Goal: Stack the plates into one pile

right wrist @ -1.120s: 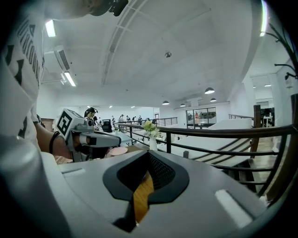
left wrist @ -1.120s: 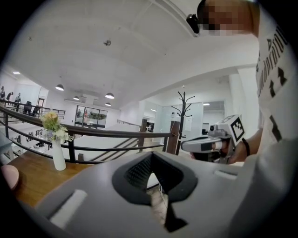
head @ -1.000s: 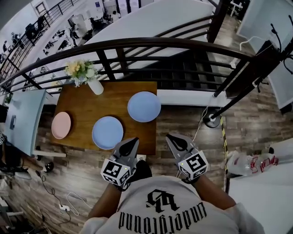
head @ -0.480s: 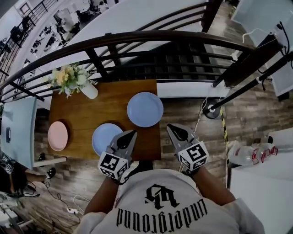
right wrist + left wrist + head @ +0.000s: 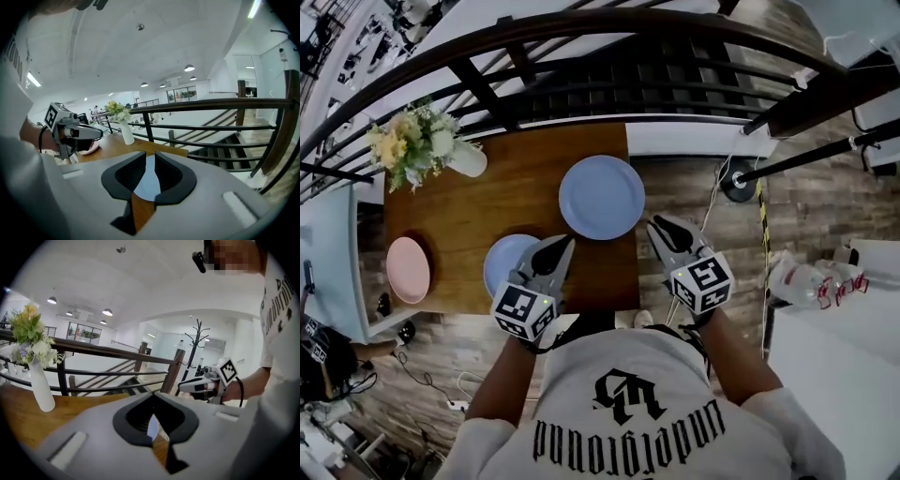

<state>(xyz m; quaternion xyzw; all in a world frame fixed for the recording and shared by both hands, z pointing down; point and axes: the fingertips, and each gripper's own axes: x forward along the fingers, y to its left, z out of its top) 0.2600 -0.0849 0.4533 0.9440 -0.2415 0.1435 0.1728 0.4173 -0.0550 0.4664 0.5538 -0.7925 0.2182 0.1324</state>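
Note:
Three plates lie apart on the wooden table [image 5: 478, 202]. A large blue plate [image 5: 602, 197] sits at the right end and a pink plate [image 5: 408, 269] at the left edge. A smaller blue plate [image 5: 504, 261] sits near the front, partly hidden under my left gripper [image 5: 560, 246]. That gripper hangs over the plate's right rim, its jaws shut on nothing. My right gripper [image 5: 661, 227] hovers just off the table's right front corner, near the large blue plate, also shut and holding nothing. A sliver of blue plate [image 5: 146, 185] shows through its narrow jaw slit.
A white vase of flowers [image 5: 427, 145] stands at the table's back left corner. A dark metal railing [image 5: 581, 56] runs behind the table above a stairwell. A black stand base [image 5: 737, 183] and cable lie on the wood floor to the right.
The person has stepped closer to the table. Both grippers moved forward: the left now reaches over the near blue plate and the right is beside the table's right front corner.

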